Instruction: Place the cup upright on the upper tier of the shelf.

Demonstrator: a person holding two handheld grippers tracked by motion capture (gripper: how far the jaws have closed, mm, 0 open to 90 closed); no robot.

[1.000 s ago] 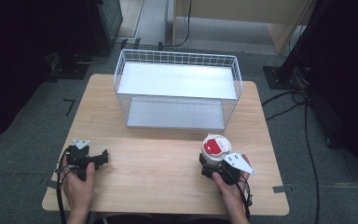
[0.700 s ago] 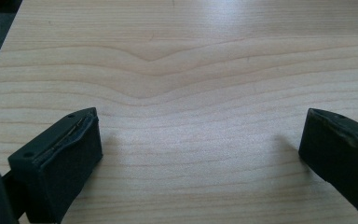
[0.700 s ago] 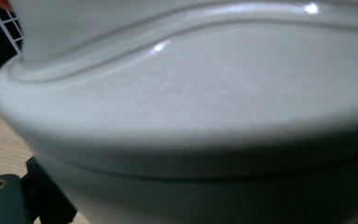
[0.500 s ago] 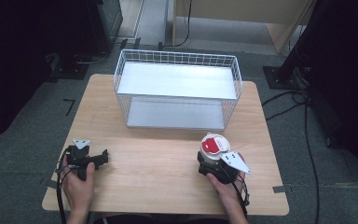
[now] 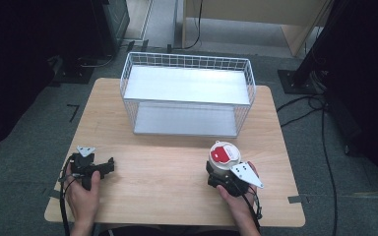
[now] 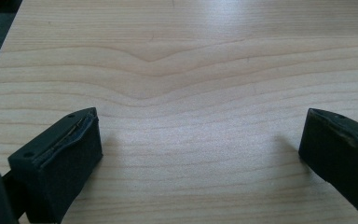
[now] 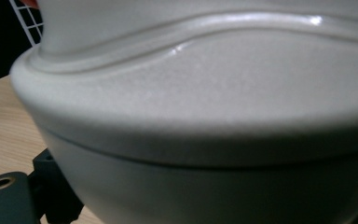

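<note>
A white round container with a red top (image 5: 224, 156) stands on the wooden table (image 5: 167, 191) at the front right. My right gripper (image 5: 221, 176) holds it low on its body from the near side, jaws closed against its sides. In the right gripper view the container's pale glossy wall (image 7: 205, 116) looms very close, hiding most of both jaws. My left gripper (image 5: 109, 166) rests on the table at the front left, pointing right. It stands open (image 6: 200, 149) with bare wood between its wide-set jaws.
A white wire basket (image 5: 187, 61) with two shelf levels stands at the back middle of the table, its open side toward me. Cables and dark stands lie on the floor to the right and back left.
My right gripper and the container have shifted slightly to the left. The left gripper has stayed put.
</note>
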